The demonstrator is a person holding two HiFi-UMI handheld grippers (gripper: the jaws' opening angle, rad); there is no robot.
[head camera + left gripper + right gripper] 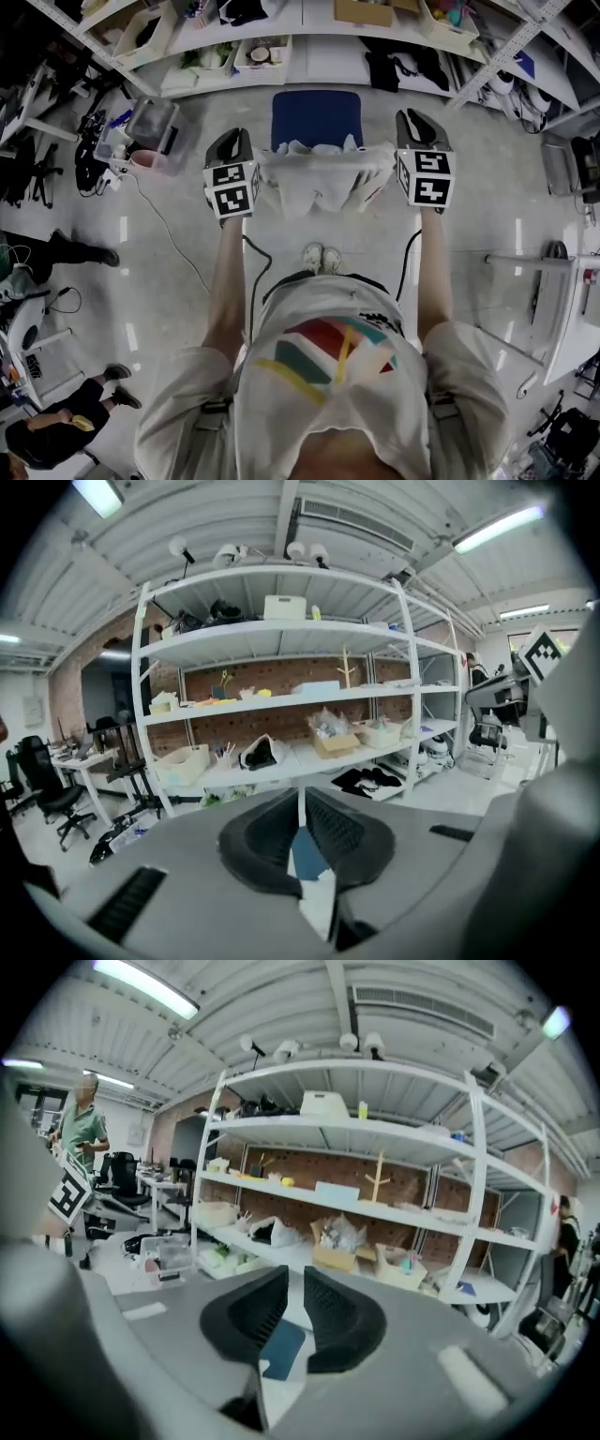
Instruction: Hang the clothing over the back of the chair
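Note:
A white garment hangs stretched between my two grippers, just above a chair with a blue seat. My left gripper holds its left edge and my right gripper its right edge. In the left gripper view the left gripper has its jaws close together, with white cloth pinched low between them and the blue chair showing through the gap. The right gripper looks the same in its own view: narrow gap, white cloth below, blue chair behind.
White shelving with boxes and dark clothes runs along the far side, behind the chair. A clear plastic bin and cables lie at the left. People sit at the far left. A white table frame stands at the right.

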